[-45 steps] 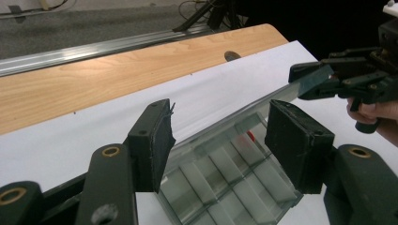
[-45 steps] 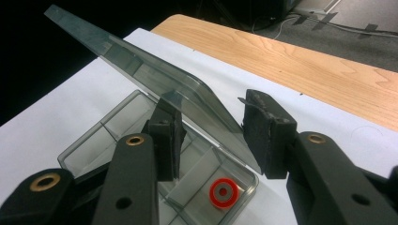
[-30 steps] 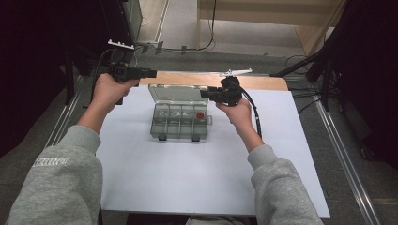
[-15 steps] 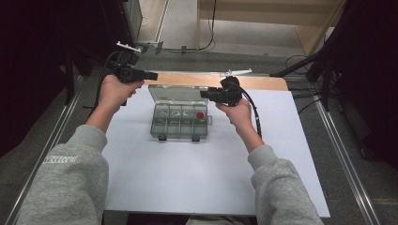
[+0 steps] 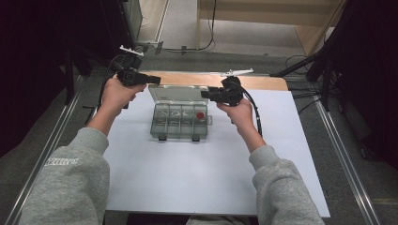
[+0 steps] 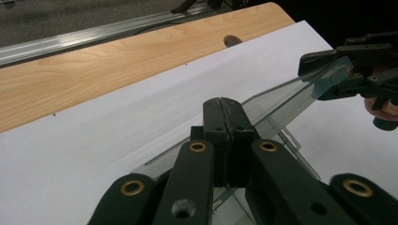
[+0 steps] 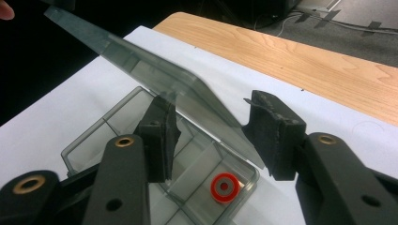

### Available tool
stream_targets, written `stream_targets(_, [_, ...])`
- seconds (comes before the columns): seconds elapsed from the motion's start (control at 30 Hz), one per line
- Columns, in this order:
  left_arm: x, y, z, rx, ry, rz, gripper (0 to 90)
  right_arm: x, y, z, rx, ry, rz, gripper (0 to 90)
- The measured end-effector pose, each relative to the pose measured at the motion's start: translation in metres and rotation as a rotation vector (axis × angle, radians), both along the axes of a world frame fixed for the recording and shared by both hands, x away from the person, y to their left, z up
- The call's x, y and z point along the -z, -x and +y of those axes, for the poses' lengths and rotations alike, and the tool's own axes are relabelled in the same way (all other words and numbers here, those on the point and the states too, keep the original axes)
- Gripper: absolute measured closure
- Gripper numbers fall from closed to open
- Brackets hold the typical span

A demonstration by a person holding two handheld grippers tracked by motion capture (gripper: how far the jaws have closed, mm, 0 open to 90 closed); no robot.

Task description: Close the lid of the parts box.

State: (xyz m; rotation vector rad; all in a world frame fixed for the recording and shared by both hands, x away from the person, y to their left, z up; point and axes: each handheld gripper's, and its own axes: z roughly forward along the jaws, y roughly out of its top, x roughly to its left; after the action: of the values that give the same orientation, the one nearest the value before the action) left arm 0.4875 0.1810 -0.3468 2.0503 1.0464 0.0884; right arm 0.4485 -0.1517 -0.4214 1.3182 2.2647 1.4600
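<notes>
**Ana:** Where is the box (image 5: 179,121)?

**Ben:** In the middle of the white sheet (image 5: 187,178) on the bench (image 5: 263,82). Its clear lid (image 7: 141,65) stands up at the back of the box.

**Ana:** What are the tools doing?

**Ben:** The left tool (image 6: 224,112) is squeezed shut, just above the box. The right tool (image 7: 211,133) has been opening; its two sides stand apart around the lid's corner, not pinching it.

**Ana:** So which step is it?

**Ben:** I think the lid is just open. Next, maybe reach into the box for the red ring (image 7: 223,186).
</notes>
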Motion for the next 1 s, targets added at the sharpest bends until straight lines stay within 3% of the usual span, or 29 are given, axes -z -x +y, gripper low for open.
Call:
stream_targets(0.1, [0.001,0.000,0.001,-0.004,0.006,0.001,89.9,-0.001,0.001,-0.002,0.003,0.002,-0.002,52.2])
stream_targets(0.3, [0.002,0.000,0.002,-0.008,0.005,-0.001,89.9,-0.008,0.005,-0.007,-0.016,-0.004,-0.018,42.9])
stream_targets(0.4, [0.002,0.001,0.002,-0.010,0.001,-0.005,89.7,-0.013,0.006,-0.008,-0.035,-0.006,0.000,38.5])
stream_targets(0.57, [0.002,0.001,0.001,-0.007,-0.002,-0.010,89.7,-0.026,0.010,-0.011,-0.036,0.006,0.008,38.6])
stream_targets(0.87, [0.000,0.003,0.002,0.005,0.007,-0.016,89.7,-0.053,0.009,-0.014,-0.036,0.011,0.010,48.9])
stream_targets(1.0, [0.001,0.004,0.002,0.005,0.012,-0.016,89.6,-0.065,0.004,-0.013,0.004,0.018,0.030,60.4])
